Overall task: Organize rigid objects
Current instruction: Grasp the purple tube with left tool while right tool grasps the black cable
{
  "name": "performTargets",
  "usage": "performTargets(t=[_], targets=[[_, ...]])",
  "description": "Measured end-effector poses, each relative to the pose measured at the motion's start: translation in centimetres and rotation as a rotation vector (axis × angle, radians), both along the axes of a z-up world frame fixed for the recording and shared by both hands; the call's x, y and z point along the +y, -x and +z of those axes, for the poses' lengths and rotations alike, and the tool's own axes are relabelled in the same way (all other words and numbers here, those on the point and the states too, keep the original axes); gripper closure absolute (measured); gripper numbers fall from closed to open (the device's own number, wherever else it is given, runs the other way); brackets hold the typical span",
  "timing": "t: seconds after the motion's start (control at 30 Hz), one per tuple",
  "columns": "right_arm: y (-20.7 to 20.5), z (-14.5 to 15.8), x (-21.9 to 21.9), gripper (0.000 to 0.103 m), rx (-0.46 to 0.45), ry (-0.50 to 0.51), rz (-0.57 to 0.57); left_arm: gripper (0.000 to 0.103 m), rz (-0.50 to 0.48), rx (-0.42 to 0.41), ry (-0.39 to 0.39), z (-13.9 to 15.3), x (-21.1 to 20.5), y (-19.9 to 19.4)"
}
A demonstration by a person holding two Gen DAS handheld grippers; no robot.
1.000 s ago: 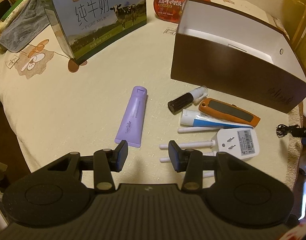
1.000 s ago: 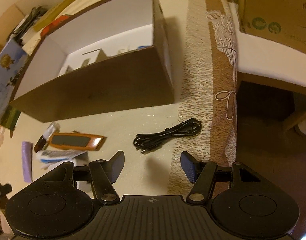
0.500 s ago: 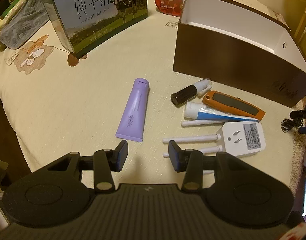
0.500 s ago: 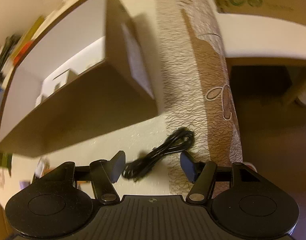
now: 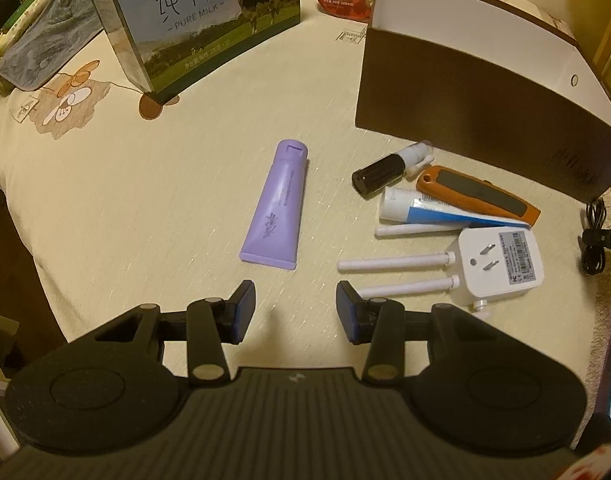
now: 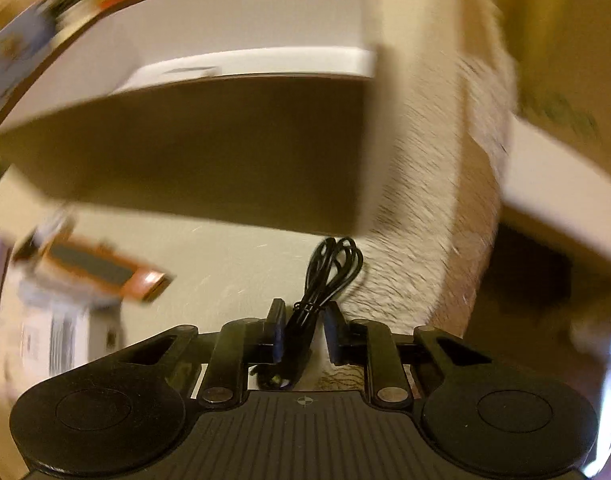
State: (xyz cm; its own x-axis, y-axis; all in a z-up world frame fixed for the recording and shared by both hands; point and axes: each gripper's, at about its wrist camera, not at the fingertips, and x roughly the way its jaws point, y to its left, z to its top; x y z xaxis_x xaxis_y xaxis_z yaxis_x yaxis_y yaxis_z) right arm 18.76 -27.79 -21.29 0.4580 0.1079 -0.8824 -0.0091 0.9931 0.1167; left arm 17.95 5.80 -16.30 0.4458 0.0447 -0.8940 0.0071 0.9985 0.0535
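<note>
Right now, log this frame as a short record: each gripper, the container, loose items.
left gripper: open, nothing between the pads, above the tablecloth
right gripper: jaws just closing around the black cable
container: brown box, open top
loose items: purple tube, orange tool, white plug adapter
</note>
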Motion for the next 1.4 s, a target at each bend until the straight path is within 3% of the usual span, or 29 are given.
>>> performTargets(t=[0.17,0.37,0.53,0.7,0.9,0.97,1.23,1.4], targets=[[0.9,0.1,2.3,0.089,-0.023,0.056,0.138,0.063,0.003,0.002,-0.007,-0.8,0.7,-0.2],[0.5,-0.5,2.3,0.089,0.003,0.041,0.105,0.063,-0.032,0.001,-0.03,-2.0,1.4,-1.7],[0.2,-0.9,1.2,0.089,0.003,0.018,0.073,0.048,-0.078,-0.016,-0.021,-2.8,1.7,-3.8],[-0.4,-1.3,0.3,0.087,0.029,-0.033,0.031,0.048,-0.107,-0.022,-0.05,-3.9,1.6,-6.6],[-0.6,-1.3,0.2,0.086,0.031,-0.038,0.021,0.055,-0.115,0.001,-0.064,-5.4,1.4,-9.0],[-0.5,-1.4,0.4,0.086,0.023,-0.028,0.032,0.07,-0.11,0.016,-0.059,-5.9,1.5,-9.2],[0.7,-0.8,1.5,0.088,-0.003,-0.024,0.133,0.07,-0.132,0.024,-0.08,-6.0,1.4,-6.5],[2.6,-0.7,2.8,0.088,0.021,-0.055,0.194,0.07,-0.08,0.058,-0.062,-5.8,2.0,-2.8]])
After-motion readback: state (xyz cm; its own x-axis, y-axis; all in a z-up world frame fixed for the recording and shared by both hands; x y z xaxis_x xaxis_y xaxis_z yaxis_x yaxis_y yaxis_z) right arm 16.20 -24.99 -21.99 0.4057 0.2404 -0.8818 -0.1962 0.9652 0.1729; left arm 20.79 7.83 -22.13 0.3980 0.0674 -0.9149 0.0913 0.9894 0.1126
